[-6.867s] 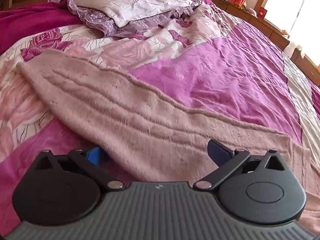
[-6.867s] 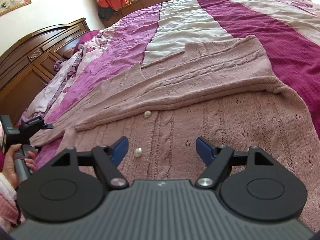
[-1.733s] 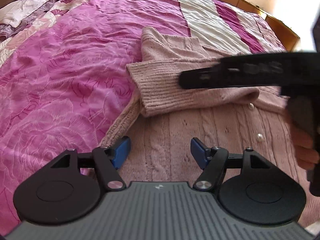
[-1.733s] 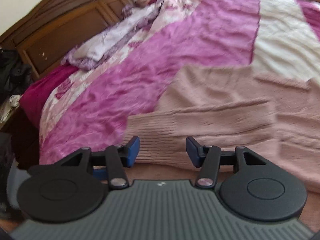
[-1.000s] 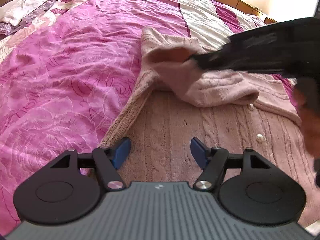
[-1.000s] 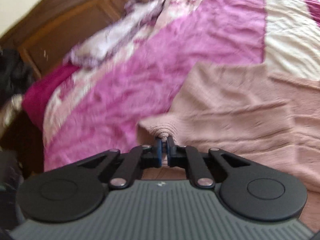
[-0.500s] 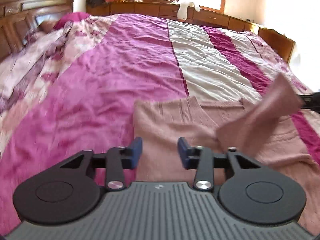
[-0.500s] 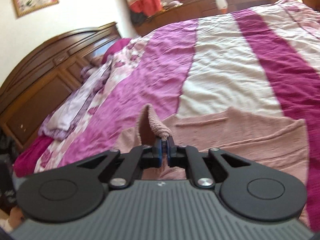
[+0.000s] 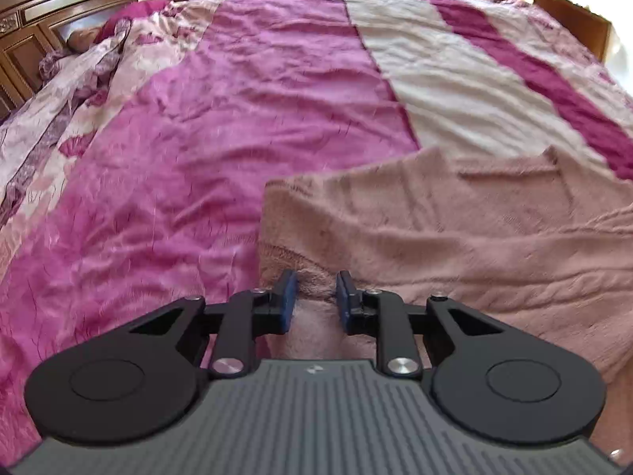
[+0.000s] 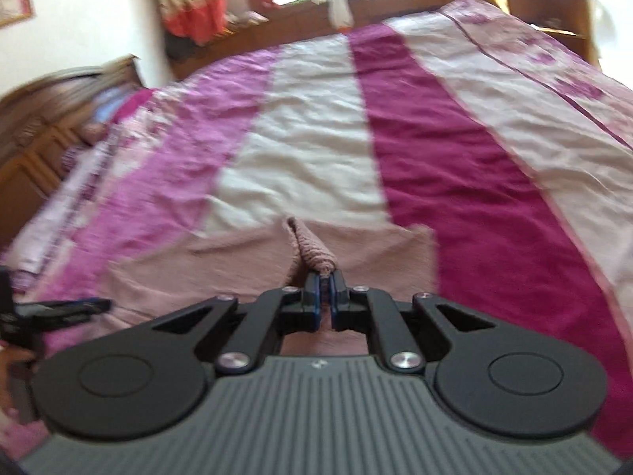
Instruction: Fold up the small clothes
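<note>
Partway: pink cardigan (image 9: 455, 229) half-folded on bed (image 9: 245, 91); right gripper (image 10: 324, 282) clenched on sleeve (image 10: 310, 247), left gripper (image 9: 315, 289) released.

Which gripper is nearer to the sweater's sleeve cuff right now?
Right. The right gripper is shut on the sleeve cuff, which sticks up from its closed jaws. The left gripper is open at the sweater's left folded edge, off the cuff.

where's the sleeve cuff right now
In the right wrist view the cuff is pinched in the right tool, lifted over the pink sweater on the bed.
</note>
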